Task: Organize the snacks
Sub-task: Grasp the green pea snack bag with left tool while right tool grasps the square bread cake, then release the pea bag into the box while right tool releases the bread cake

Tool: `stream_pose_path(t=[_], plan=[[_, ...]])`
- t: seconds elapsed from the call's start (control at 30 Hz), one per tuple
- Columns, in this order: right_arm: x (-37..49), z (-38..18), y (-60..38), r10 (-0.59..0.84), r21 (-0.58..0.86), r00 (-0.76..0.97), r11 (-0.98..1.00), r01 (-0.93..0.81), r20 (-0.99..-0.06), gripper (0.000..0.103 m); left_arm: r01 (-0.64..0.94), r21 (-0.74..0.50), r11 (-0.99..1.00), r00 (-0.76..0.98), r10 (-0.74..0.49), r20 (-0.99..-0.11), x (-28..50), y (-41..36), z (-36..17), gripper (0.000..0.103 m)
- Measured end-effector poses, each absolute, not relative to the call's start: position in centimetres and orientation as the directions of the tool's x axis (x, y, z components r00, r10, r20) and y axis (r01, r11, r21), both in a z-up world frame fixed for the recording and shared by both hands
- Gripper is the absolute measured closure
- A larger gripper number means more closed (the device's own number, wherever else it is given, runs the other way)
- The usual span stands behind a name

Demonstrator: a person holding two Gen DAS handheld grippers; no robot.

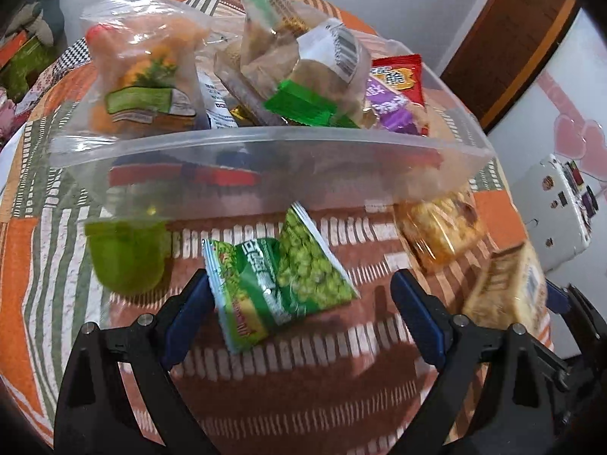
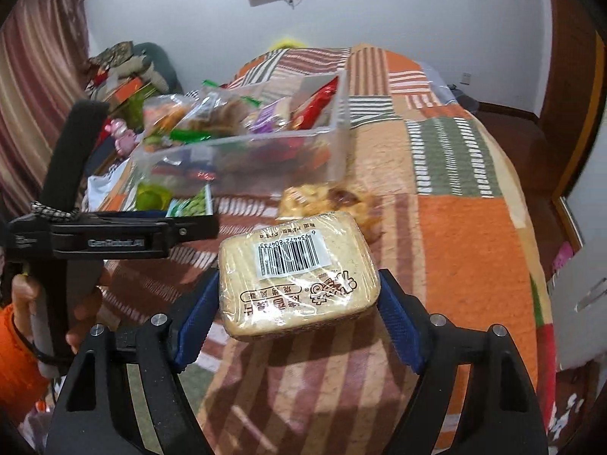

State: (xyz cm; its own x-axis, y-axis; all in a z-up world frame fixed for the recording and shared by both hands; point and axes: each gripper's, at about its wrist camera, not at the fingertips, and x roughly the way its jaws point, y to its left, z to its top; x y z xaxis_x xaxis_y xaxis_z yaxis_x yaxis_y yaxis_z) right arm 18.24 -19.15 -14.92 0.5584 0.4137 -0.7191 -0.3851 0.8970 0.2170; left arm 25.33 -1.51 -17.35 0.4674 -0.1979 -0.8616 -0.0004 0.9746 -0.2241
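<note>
A clear plastic bin [image 1: 265,159] full of snack bags stands on the patterned bedspread; it also shows in the right wrist view [image 2: 334,140]. My left gripper [image 1: 299,295] is open around a green pea snack packet [image 1: 280,280] lying in front of the bin; the packet touches the left finger only. My right gripper [image 2: 299,303] is shut on a beige wrapped bread pack with a barcode [image 2: 299,276], held above the bed. That pack also shows at the right in the left wrist view [image 1: 508,288].
A green cup [image 1: 127,258] sits left of the pea packet. A clear bag of golden snacks [image 1: 440,227] lies by the bin's right corner, also in the right wrist view [image 2: 326,197]. Cluttered items lie beyond the bed's left edge [image 2: 121,87].
</note>
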Motion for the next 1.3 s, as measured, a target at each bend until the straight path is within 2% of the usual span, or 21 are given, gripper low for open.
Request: stream_pose_path(t=[0.07,0.2,0.3,0.6,0.87,1.07,1.3], plan=[[18.3,-14.9,-19.4,0.415,0.219,0.562,0.897,-0.384,-0.716,0.025,0.001,-0.217,0.976,0.477,-0.191,-0.858,25.4,-1.7,-17.7,0.015],[18.5,-14.5,-19.4,0.416,0.216,0.570,0.896,-0.387,-0.709,0.025,0.035,-0.182,0.983,0.500,-0.175,-0.848,25.0,-1.9,-17.7,0.039],[18.7,-14.1,-19.3,0.422,0.220,0.574,0.895,-0.388,-0.702,0.025,0.059,-0.183,0.981,0.506,-0.187,-0.842,24.4,-1.8,-17.6,0.046],[19.6,-12.4,-18.4,0.440,0.223,0.599,0.888,-0.402,-0.669,0.025,0.085,-0.200,0.976,0.564,-0.212,-0.798,21.9,-0.3,-14.3,0.047],[21.4,-10.4,-17.4,0.453,0.220,0.637,0.883,-0.414,-0.623,0.025,0.081,-0.235,0.969,0.650,-0.230,-0.724,21.3,2.9,-9.0,0.047],[23.4,-9.0,-16.3,0.469,0.226,0.656,0.877,-0.423,-0.592,0.025,0.073,-0.180,0.981,0.707,-0.178,-0.685,23.4,3.1,-6.3,0.047],[25.9,-8.4,-14.8,0.463,0.214,0.668,0.880,-0.423,-0.583,0.025,0.049,-0.143,0.988,0.706,-0.136,-0.695,27.0,3.1,-6.8,0.047]])
